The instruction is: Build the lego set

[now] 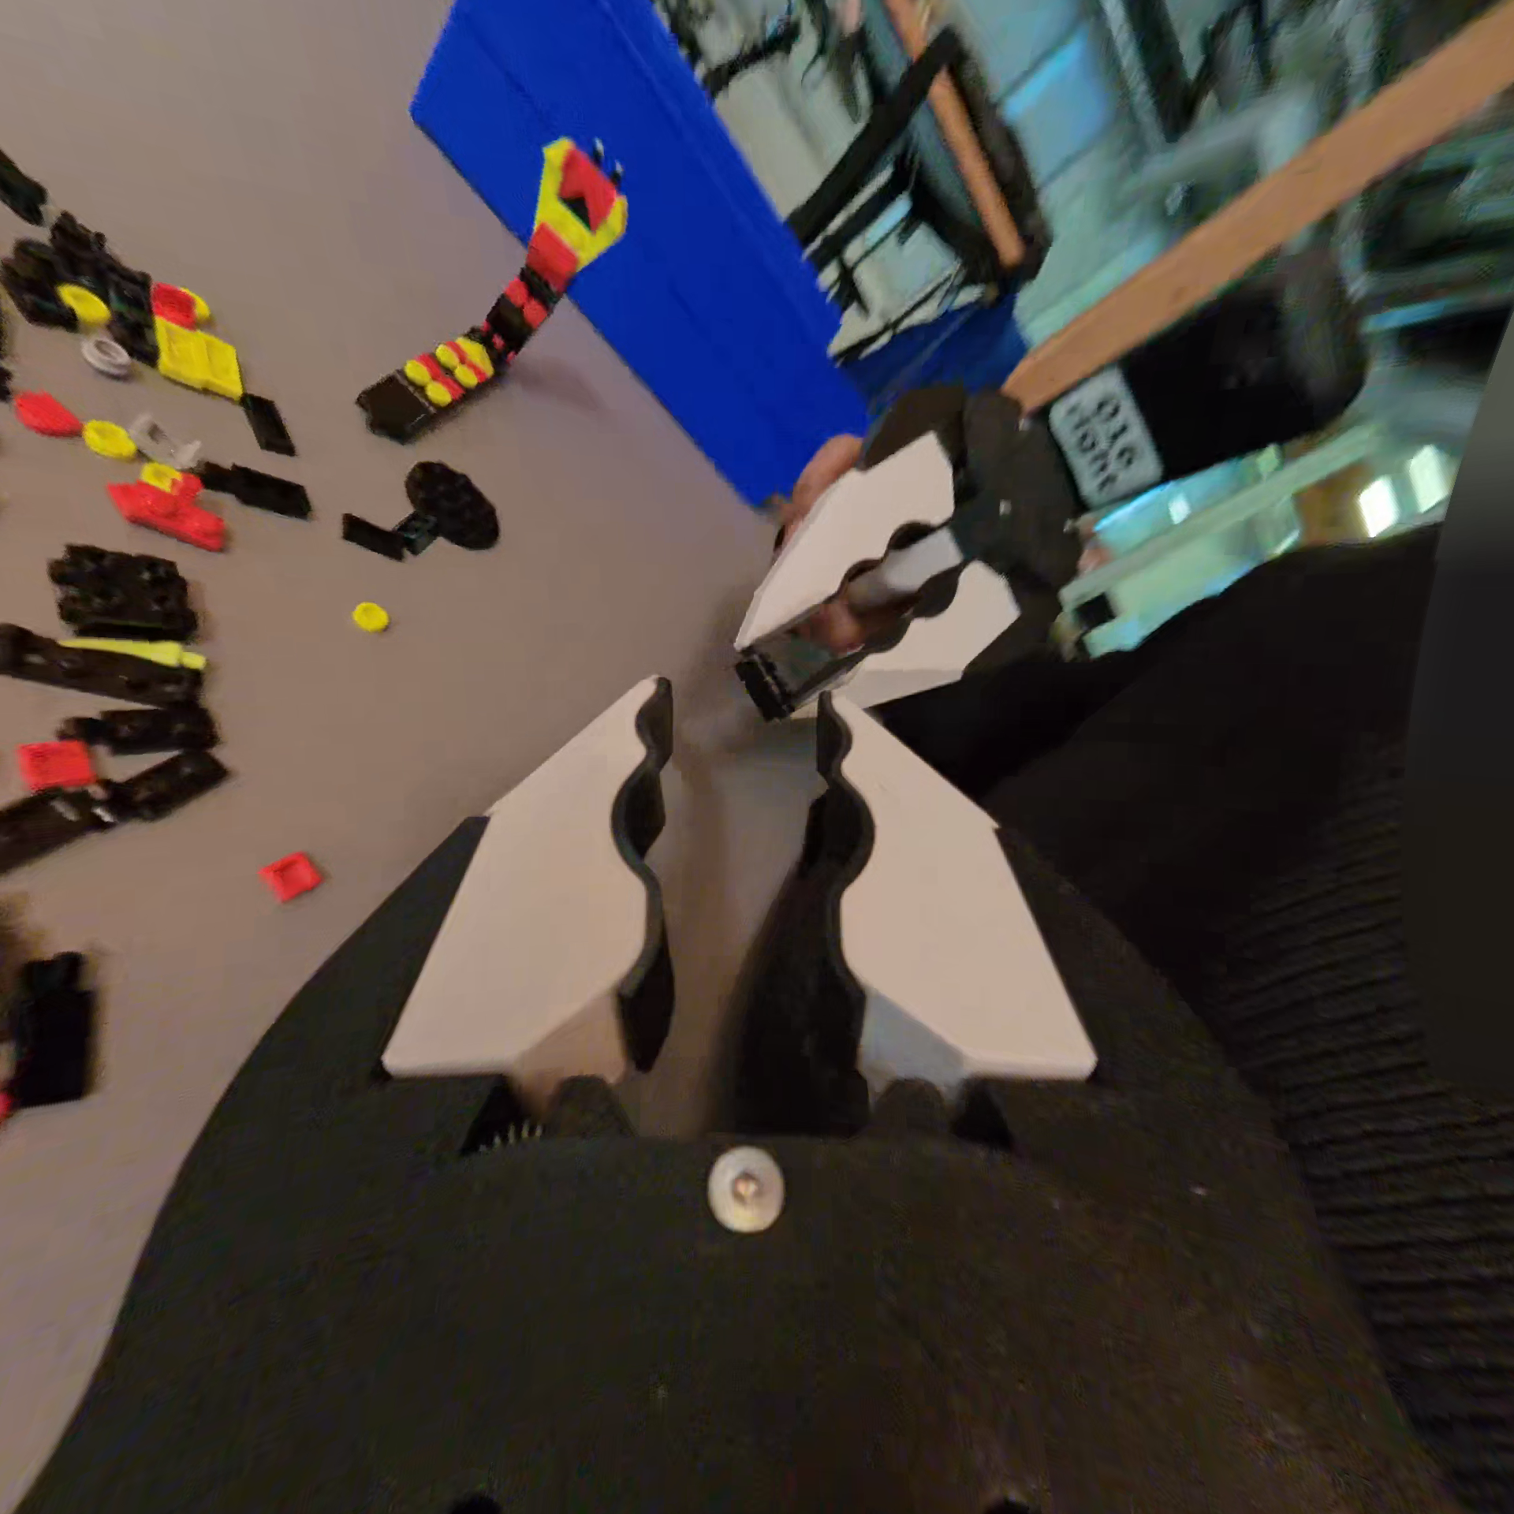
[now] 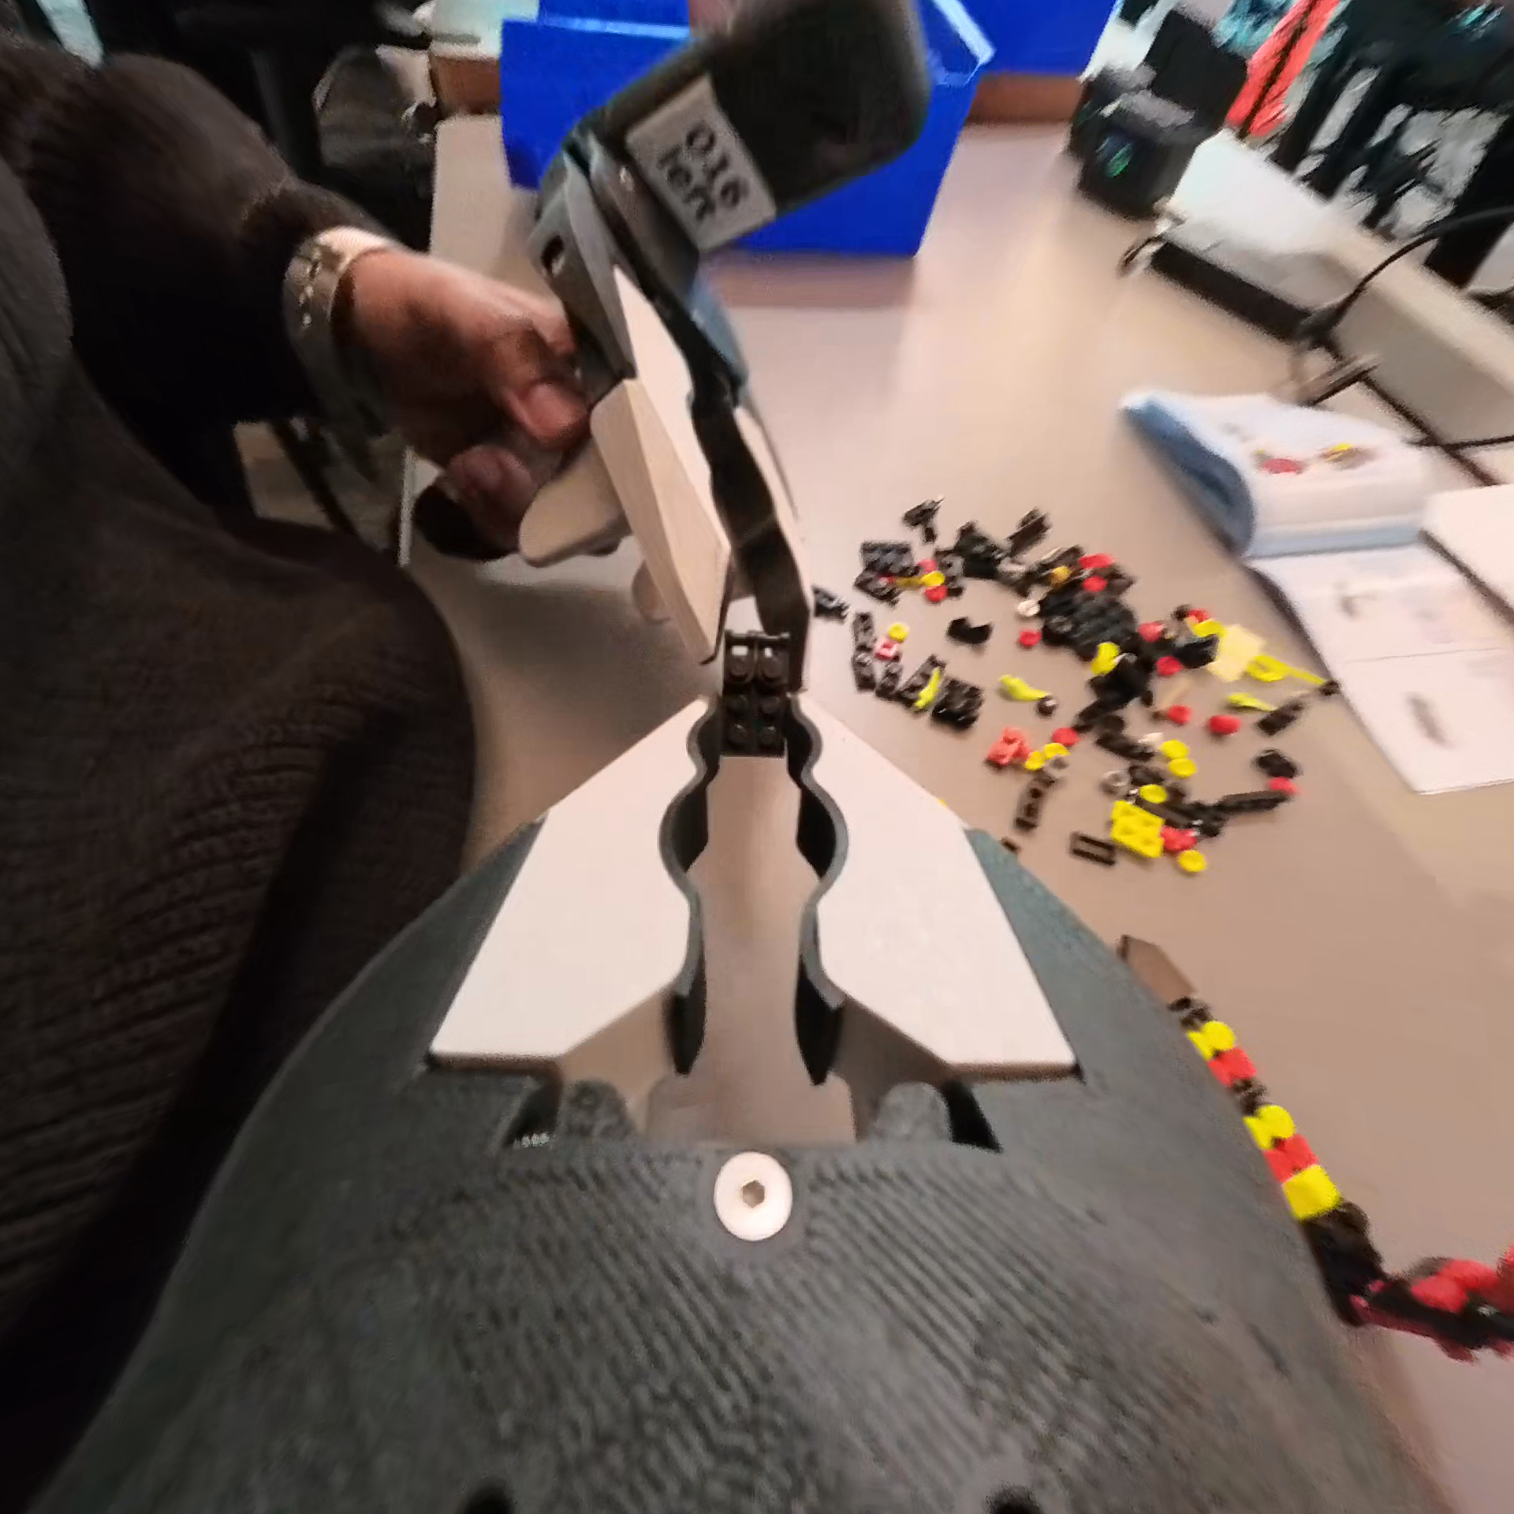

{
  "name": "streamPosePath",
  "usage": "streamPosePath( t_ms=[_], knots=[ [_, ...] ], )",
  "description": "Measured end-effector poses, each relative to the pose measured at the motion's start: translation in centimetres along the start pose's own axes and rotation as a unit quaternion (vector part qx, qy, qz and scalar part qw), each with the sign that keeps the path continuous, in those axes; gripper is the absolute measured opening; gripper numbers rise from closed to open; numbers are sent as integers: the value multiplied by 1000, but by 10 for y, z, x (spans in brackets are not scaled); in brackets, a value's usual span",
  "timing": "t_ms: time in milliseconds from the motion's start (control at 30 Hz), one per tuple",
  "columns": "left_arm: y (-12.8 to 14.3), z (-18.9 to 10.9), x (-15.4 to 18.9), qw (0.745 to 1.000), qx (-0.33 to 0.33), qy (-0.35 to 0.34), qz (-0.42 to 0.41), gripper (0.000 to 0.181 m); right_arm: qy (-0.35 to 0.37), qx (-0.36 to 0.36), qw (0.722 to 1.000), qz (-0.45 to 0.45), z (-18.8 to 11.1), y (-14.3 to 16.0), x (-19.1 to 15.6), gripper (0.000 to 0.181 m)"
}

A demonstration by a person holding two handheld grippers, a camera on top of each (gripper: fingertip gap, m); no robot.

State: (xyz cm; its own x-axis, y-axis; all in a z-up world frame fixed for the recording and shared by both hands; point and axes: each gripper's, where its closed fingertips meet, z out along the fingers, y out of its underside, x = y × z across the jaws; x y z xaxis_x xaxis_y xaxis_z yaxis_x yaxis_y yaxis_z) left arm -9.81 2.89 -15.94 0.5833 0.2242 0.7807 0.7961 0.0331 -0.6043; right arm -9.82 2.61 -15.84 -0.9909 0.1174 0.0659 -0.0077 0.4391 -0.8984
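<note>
Your right gripper (image 2: 750, 729) is closed on a small black brick assembly (image 2: 754, 704), pinched between the very tips of its fingers and raised above the table (image 2: 942, 410). The same assembly shows in the left wrist view as a black piece (image 1: 766, 684) at the tip of the right gripper (image 1: 786, 680), just ahead of your left gripper's right fingertip.

Your left gripper (image 1: 745, 713) has its jaws apart with nothing between them; bare tabletop (image 1: 410, 737) shows through the gap. In the right wrist view it (image 2: 758, 635) comes down from above, tips right at the far end of the assembly; whether they touch it cannot be told. A hand (image 2: 475, 385) holds its handle.

Loose black, red and yellow bricks (image 2: 1106, 696) lie scattered on the table, right of the grippers. A long, partly built model (image 1: 508, 303) in red, yellow and black lies beside a blue bin (image 1: 655, 246). Open instruction booklets (image 2: 1409, 647) lie beyond the loose bricks.
</note>
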Motion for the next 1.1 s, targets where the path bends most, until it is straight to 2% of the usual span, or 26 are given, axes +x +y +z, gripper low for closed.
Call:
streamPosePath(
  t_ms=[167, 300, 367, 600, 700, 767, 1100],
  knots=[
    [-5, 2, 16, 996, 28, 65, -62, 28, 53, 14, 998, -22, -2, -8, 11, 14],
    [-7, 0, 11, 995, 38, 59, -71, 10, 66, 9, 996, -53, 1, -9, 8, 14],
    [-7, -1, 10, 995, 38, 59, -74, 7, 72, 8, 995, -67, 1, -9, 7, 14],
    [-4, -1, 7, 997, 30, 52, -55, 5, 69, 9, 994, -80, 1, -9, 5, 14],
    [-5, -2, 6, 996, 34, 52, -63, 6, 74, 6, 993, -91, 1, -9, 6, 14],
    [-7, -3, 5, 995, 42, 55, -74, 12, 74, 2, 993, -97, 2, -8, 5, 14],
    [-5, -4, 3, 993, 38, 62, -95, 7, 78, 1, 989, -122, 2, -9, 2, 13]
  ],
)
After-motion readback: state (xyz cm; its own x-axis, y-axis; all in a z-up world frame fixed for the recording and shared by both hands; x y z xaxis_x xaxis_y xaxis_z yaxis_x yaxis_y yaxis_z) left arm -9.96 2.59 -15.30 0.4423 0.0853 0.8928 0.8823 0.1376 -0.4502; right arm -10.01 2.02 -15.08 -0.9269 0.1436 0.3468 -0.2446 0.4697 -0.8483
